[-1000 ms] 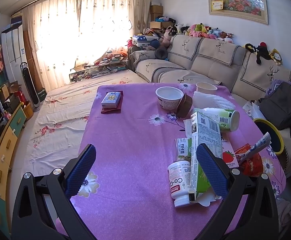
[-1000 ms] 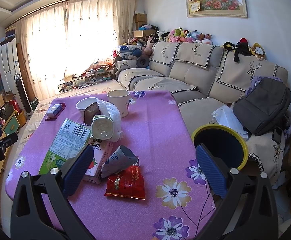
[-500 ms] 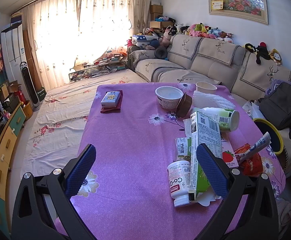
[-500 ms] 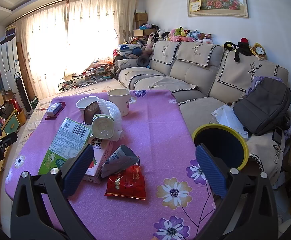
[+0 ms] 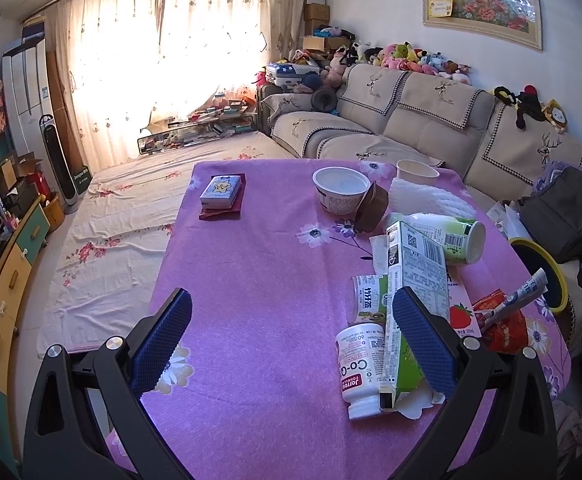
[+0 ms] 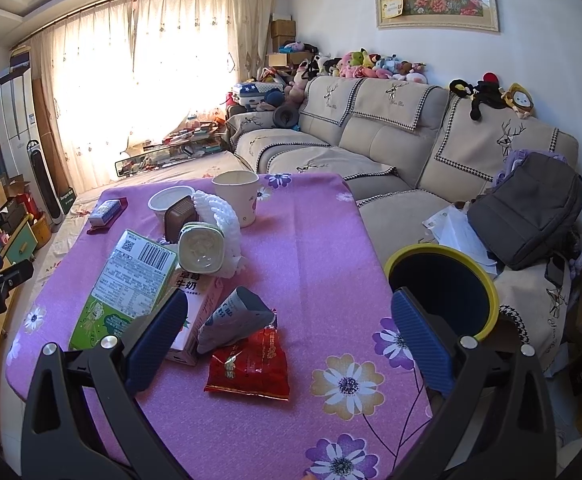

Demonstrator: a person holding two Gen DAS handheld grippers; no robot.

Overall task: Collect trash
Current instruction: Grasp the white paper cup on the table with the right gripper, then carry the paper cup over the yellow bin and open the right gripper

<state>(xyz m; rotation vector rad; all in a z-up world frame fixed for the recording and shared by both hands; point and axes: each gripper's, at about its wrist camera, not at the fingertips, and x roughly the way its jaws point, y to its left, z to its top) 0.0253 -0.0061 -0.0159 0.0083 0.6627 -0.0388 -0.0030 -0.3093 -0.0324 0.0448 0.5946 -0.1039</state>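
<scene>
We see the left gripper [image 5: 291,340] hanging above the near edge of the purple flowered tablecloth [image 5: 259,272], its blue fingers spread wide with nothing between them. The right gripper [image 6: 287,332] is likewise wide apart and empty, hovering over the cloth's corner next to the yellow-rimmed bin [image 6: 443,292], which stands just off the table edge beside the sofa [image 6: 371,148].

The trash lies in a cluster on the right half of the table as the left wrist view has it. The tall green-and-white carton [image 5: 415,276] lies flat, its long axis running from near us away toward the sofa, its near end partly behind the left gripper's right finger. Just left of it a white supplement bottle [image 5: 361,368] lies on its side (cap end toward us), roughly parallel to the carton. A strawberry milk box [image 6: 199,296] sits under the carton's edge. A red snack wrapper [image 6: 251,368] lies flat between the right gripper's fingers in its view, a crumpled grey-blue packet [image 6: 239,316] touching its far edge. Further back are a tipped yoghurt bottle [image 5: 447,236] pointing its mouth toward the right, a white bowl [image 5: 341,192], a paper cup [image 6: 237,196] standing upright, and white foam netting [image 6: 221,216]
</scene>
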